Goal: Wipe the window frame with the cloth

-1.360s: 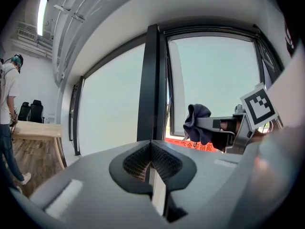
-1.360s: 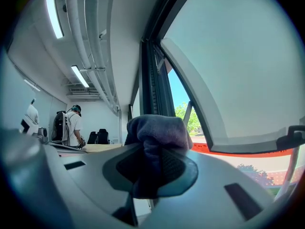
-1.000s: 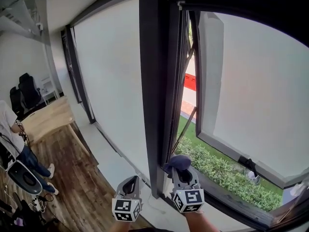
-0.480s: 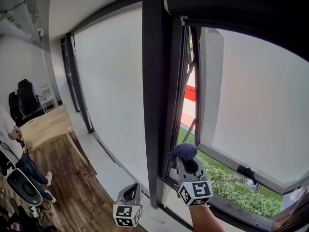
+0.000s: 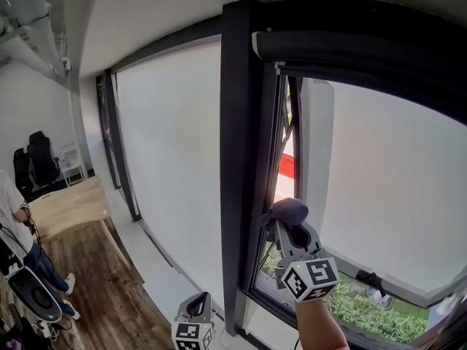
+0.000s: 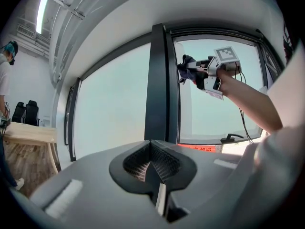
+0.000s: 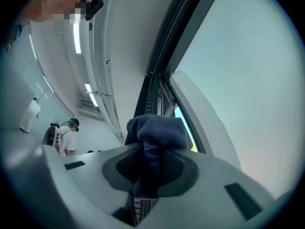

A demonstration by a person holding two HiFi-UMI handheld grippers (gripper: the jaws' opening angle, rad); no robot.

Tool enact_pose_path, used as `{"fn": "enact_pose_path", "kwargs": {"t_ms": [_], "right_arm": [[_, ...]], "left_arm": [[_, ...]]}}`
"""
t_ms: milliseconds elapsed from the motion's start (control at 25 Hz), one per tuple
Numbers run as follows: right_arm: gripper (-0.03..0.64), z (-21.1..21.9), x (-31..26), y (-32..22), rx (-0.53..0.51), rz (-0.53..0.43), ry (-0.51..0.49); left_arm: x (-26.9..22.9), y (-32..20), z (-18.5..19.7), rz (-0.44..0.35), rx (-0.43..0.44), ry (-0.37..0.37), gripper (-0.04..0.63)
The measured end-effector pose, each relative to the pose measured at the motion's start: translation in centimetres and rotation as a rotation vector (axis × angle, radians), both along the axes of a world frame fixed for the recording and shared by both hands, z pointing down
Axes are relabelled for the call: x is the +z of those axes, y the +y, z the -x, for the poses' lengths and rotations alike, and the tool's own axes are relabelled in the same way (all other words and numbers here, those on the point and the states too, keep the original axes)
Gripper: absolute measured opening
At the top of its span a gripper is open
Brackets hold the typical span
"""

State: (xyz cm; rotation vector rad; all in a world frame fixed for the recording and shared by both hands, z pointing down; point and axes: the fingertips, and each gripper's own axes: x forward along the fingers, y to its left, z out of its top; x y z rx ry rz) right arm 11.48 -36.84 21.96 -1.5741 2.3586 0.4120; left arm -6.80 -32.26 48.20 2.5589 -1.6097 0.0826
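We are running the right tool (image 5: pixel 290 233), pinching the cloth (image 5: pixel 289 211), up the window frame (image 5: pixel 241 144) (it was lower a second ago); upper stretch remaining; left tool (image 5: pixel 198 306) hanging pressed together, empty

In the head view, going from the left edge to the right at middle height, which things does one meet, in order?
Black office chair, light wooden desk, thin dark frame post, wide white pane, thick dark window frame post, dark blue cloth in the right gripper, white pane of the open sash.
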Motion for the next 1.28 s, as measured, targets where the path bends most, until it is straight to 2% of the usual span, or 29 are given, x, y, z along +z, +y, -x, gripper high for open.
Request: {"fn": "enact_pose_path", "kwargs": {"t_ms": [280,440,640,880,1280], "right_arm": [[0.071,1.0,-5.7,0.3,-0.016,-0.097,0.017],[0.069,1.7,-7.2,-0.7,-0.012,-0.1,0.037],[0.069,2.3,-5.8,-2.7,-0.015,-0.047,0.049],[0.069,2.3,-5.5,-3.0,-0.011,-0.054,0.063],[0.069,2.3,-2.3,-3.1,-0.011,-0.027,0.012]], "left_arm": [[-0.8,-0.4,0.1,-0.02,0.002,0.008,0.006],[-0.8,-0.4,0.6,-0.023,-0.008,0.012,0.006],[-0.2,-0.2,1.2,-0.003,-0.021,0.017,0.006],[0.5,-0.3,2.5,0.019,-0.042,0.022,0.006],[1.8,0.2,2.4,0.054,-0.02,0.013,0.006]]}}
